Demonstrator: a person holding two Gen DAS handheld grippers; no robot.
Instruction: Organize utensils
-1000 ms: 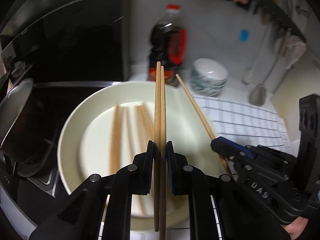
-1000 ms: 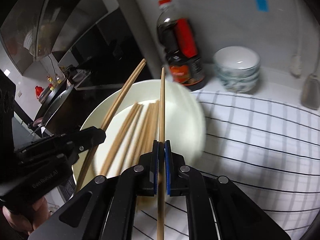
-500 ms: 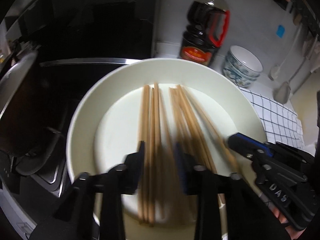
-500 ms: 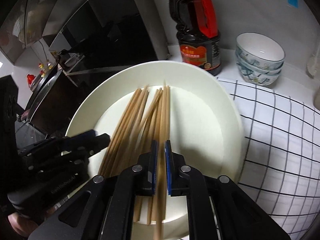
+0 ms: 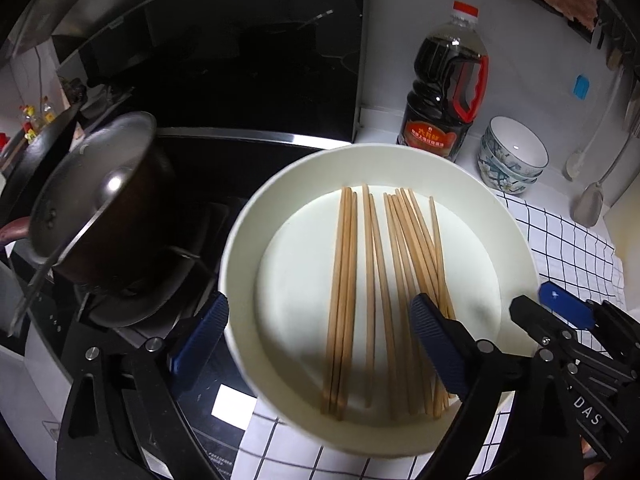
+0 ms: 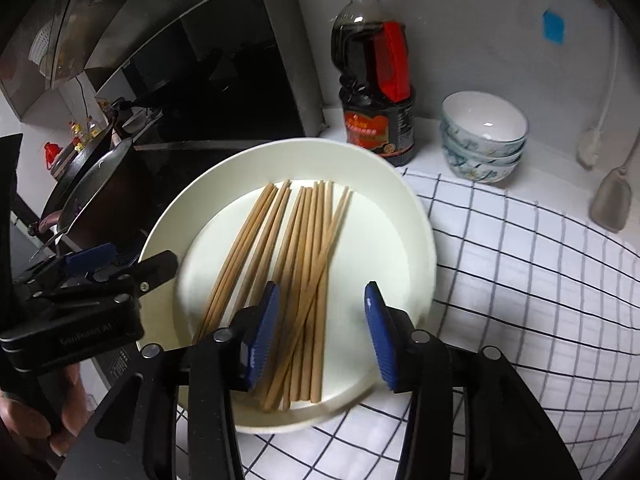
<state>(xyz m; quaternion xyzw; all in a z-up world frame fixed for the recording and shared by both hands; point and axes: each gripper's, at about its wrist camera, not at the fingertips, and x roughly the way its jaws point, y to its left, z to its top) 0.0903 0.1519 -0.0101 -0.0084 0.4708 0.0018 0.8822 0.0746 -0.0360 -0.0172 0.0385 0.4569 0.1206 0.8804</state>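
Lying loose in the flat well of the white plate (image 5: pixel 508 248): wooden chopsticks (image 5: pixel 384 280), fanned near to far, tips stopping short of the far rim. Hovering over the plate's near-left edge with fingers spread wide and holding nothing: left gripper (image 5: pixel 320 340). Hanging released over the near rim, also gripping nothing: right gripper (image 6: pixel 322 336). Sitting just left of the plate on the stove: dark pot (image 5: pixel 100 200). Standing just beyond the far rim: soy sauce bottle (image 6: pixel 376 72). Stacked farther right: bowls (image 6: pixel 482 136). Spreading to the right under the plate's edge: checked cloth (image 6: pixel 532 280).
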